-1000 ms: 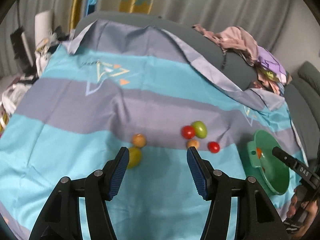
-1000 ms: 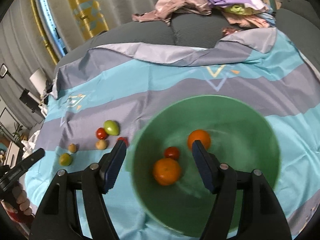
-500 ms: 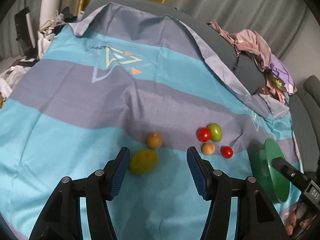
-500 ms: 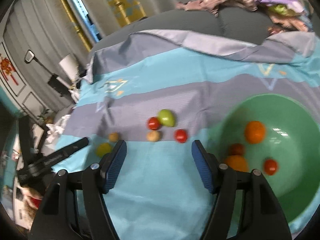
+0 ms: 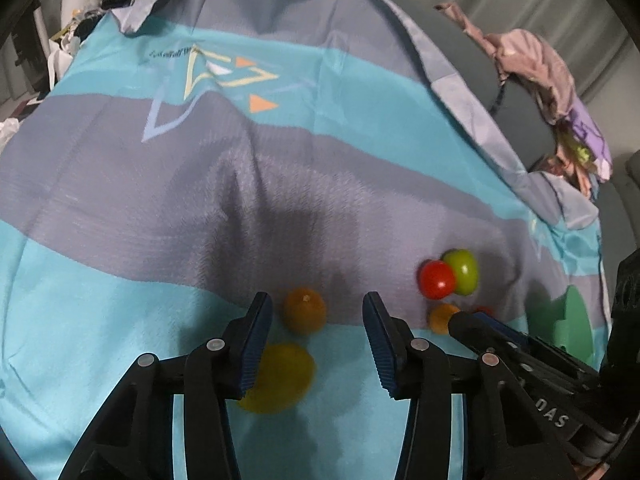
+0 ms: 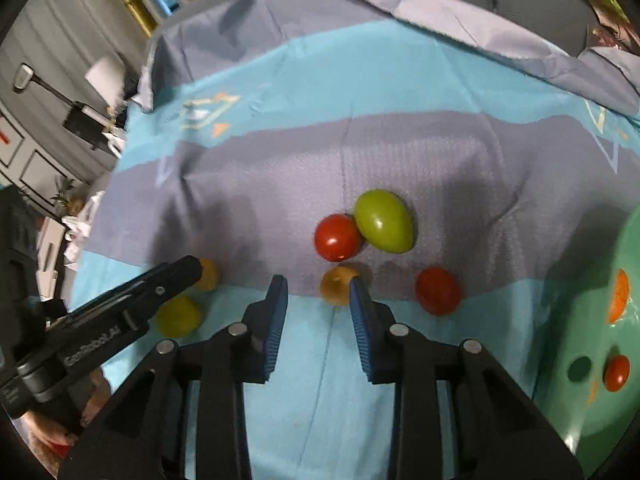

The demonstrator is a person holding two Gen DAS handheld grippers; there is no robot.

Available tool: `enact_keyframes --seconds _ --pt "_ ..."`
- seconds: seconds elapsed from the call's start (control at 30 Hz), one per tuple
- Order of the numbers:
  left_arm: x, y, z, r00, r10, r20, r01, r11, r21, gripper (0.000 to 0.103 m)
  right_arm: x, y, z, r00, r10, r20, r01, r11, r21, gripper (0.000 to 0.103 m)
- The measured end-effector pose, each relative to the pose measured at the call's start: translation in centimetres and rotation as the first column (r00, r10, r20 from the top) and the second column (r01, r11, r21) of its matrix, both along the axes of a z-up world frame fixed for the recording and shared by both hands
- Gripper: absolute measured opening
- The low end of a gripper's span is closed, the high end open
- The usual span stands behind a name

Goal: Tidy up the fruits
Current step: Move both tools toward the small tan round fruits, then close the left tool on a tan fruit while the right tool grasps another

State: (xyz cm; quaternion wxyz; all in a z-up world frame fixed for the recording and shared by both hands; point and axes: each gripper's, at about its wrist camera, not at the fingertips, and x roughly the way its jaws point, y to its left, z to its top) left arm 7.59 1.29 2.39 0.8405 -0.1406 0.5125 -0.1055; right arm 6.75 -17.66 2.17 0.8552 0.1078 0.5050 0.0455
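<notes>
- left wrist view: green bowl point(image 5: 570, 324) shows only as a smooth rim sliver at the right edge, behind the right gripper point(image 5: 476, 320); its contents are hidden here.
- left gripper point(image 5: 318, 320) has ribbed blue pads on black plastic arms; its jaws have just been closing and stand apart, gripping nothing.
- small round orange fruit point(image 5: 305, 310) lies on the cloth in the gap between the fingertips, touching neither pad.
- yellow oval fruit point(image 5: 278, 378) sits lower, partly behind the left finger; blurred, so its long axis is hard to read.
- red tomato point(image 5: 437, 279) touches the green fruit point(image 5: 462, 271); both are glossy and lie to the right on the grey band.
- striped cloth point(image 5: 120, 184) is thin, woven, creased, in teal and grey bands.
- right wrist view: the bowl point(image 6: 600, 320) at the right edge holds an orange fruit point(image 6: 618, 296) and a small red tomato point(image 6: 616, 373).
- the right gripper point(image 6: 318, 292) has just been closing; jaws narrow but not clamped, nothing held.
- pale orange round fruit point(image 6: 338, 285) lies just beside the right pad's tip; whether they touch i cannot tell.
- the green fruit point(image 6: 383, 220) is egg-shaped, long axis running upper left to lower right, touching the red tomato point(image 6: 338, 237).
- a second red tomato point(image 6: 437, 291) lies alone, between the pale fruit and the bowl.
</notes>
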Motion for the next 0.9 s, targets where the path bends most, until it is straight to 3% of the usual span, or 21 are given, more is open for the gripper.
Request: enact_keyframes --seconds 0.37,0.53,0.67,0.9 --pt "0.7 -0.6 -1.3 1.0 0.006 -0.019 -0.005 0.999 0.05 0.047 1.4 -0.2 -1.4 1.0 0.007 -0.025 -0.008 0.999 -0.033 0.032" --pt "1.0 -0.9 -1.5 1.0 0.018 0.002 -0.018 0.993 0.113 0.034 1.5 0.0 -1.8 1.0 0.013 -0.018 -0.014 0.998 -0.053 0.032" --pt "1.3 -0.4 -1.6 0.999 0.048 0.004 -0.048 0.993 0.105 0.026 1.4 0.3 -1.8 1.0 0.023 -0.008 -0.023 0.996 -0.082 0.028" --pt "1.0 -0.6 -1.5 0.999 0.047 0.015 -0.048 0.993 0.111 0.026 0.6 0.2 -1.5 0.999 0.04 0.003 -0.04 0.997 -0.066 0.027"
